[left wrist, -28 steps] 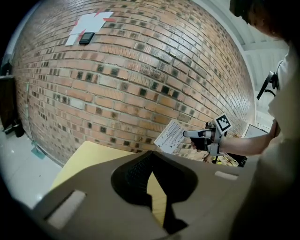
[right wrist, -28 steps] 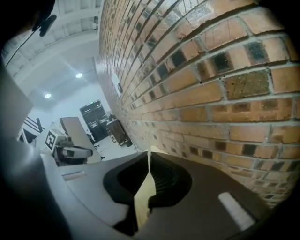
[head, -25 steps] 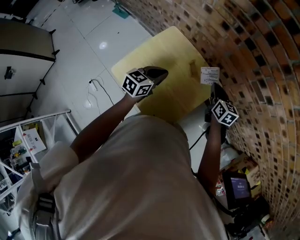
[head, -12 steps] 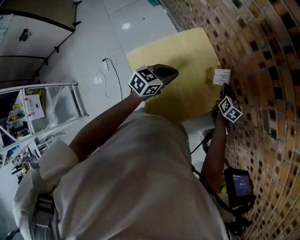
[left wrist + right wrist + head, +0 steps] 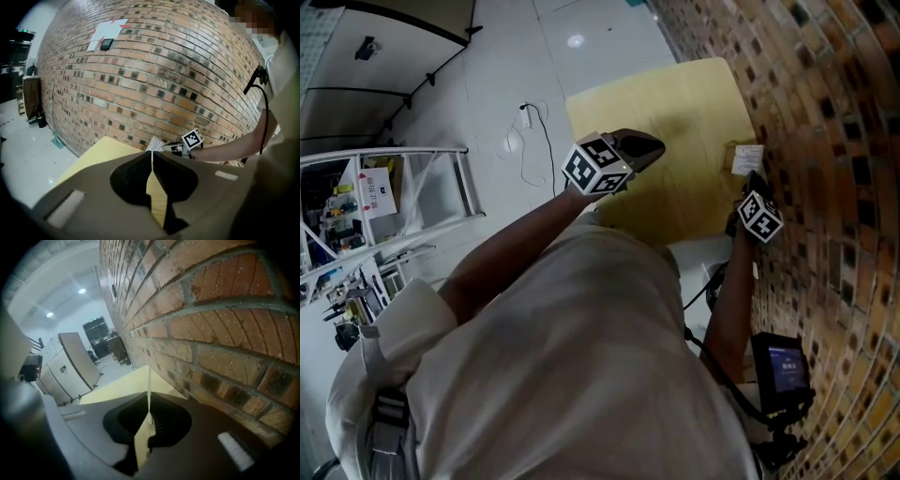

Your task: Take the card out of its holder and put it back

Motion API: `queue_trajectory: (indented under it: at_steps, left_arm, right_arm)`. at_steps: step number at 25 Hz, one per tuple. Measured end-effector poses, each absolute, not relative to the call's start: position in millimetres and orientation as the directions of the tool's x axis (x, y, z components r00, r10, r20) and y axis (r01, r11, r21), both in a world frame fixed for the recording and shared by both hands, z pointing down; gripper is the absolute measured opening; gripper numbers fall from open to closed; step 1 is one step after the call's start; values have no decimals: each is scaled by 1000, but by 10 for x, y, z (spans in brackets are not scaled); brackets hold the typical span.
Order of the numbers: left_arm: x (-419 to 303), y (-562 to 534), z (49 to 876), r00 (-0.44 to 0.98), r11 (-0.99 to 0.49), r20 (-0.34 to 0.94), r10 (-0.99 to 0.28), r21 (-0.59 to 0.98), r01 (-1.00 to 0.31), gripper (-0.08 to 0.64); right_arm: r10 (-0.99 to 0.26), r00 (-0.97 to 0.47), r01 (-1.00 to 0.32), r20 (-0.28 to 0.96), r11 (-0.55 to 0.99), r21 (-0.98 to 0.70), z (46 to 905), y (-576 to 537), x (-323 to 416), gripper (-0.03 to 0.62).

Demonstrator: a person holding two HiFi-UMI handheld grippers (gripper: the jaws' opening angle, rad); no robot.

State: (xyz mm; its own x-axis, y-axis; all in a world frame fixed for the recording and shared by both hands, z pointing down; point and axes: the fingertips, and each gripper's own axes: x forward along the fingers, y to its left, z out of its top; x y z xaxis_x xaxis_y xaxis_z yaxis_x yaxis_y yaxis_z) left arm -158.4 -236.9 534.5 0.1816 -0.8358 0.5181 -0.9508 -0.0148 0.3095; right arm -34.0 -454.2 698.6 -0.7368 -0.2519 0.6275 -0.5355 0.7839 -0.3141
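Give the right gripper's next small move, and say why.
Probably ease the right gripper down slightly to seat the card in the holder: its jaws are shut on the card, which hangs right at the holder, seemingly not yet in.

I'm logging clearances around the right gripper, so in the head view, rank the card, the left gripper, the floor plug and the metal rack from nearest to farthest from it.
From the right gripper:
1. card, pinched in its jaws.
2. left gripper, leftward over the yellow table.
3. floor plug, beyond the table's left edge.
4. metal rack, far left.
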Motion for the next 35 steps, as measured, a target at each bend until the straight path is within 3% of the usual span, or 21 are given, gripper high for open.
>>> queue_trajectory:
  at_steps: [35]
  left_arm:
    - [-1581,-2247,5359,161,23,543,-824,316,-949,31]
  right_arm:
    - [-238,-683,-518,691,825,-227,7292,-4461,-485,14]
